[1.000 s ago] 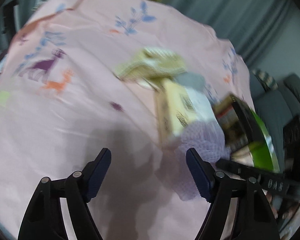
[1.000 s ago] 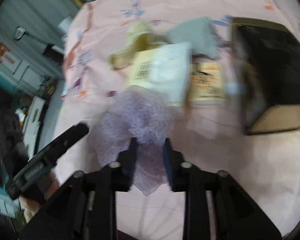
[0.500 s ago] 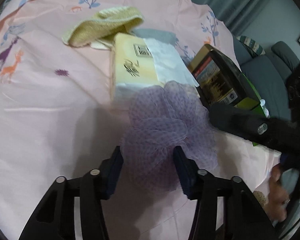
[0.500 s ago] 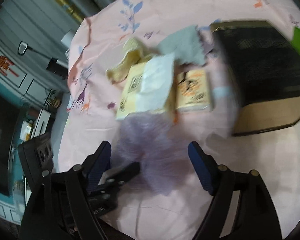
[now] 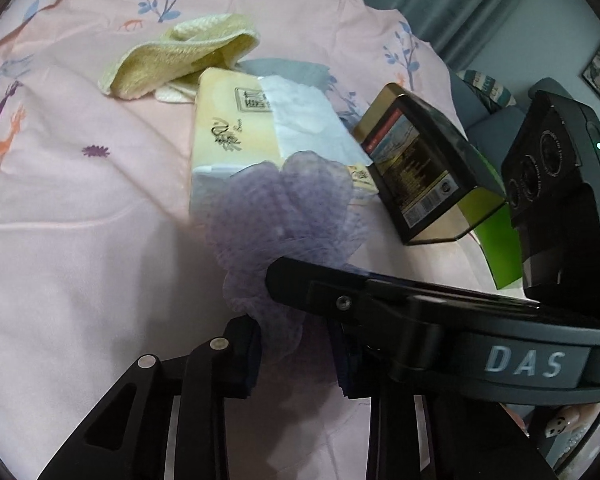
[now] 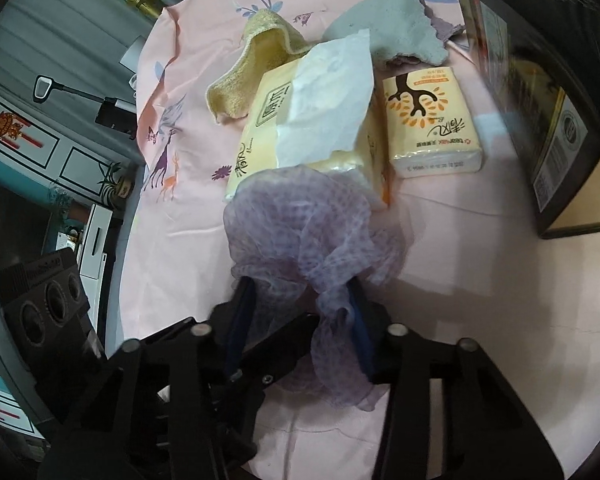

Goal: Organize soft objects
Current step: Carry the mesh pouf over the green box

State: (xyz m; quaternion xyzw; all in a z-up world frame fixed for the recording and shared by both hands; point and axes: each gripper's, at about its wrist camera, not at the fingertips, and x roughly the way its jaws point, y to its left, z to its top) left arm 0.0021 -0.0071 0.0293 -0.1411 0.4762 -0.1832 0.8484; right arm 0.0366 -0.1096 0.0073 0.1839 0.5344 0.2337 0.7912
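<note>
Left tongs [image 5: 296, 354] clamped on purple mesh pouf [image 5: 288, 216]; right tongs [image 6: 300, 320], just closing, pinched same pouf. Pouf lay on pink sheet [image 5: 80, 240], 6 o'clock of tissue pack [image 5: 240, 128]. Risk: opposing pulls could tear mesh or snag tissue.

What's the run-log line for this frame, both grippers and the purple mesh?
left gripper: shut on purple mesh pouf | right gripper: jaws just closing around same pouf, contact unclear | pouf: on pink sheet, against tissue pack

Purple mesh puff [image 5: 284, 208] bunched on pink sheet, touching tissue pack [image 5: 236, 128]; yellow towel [image 5: 180, 56] behind.
</note>
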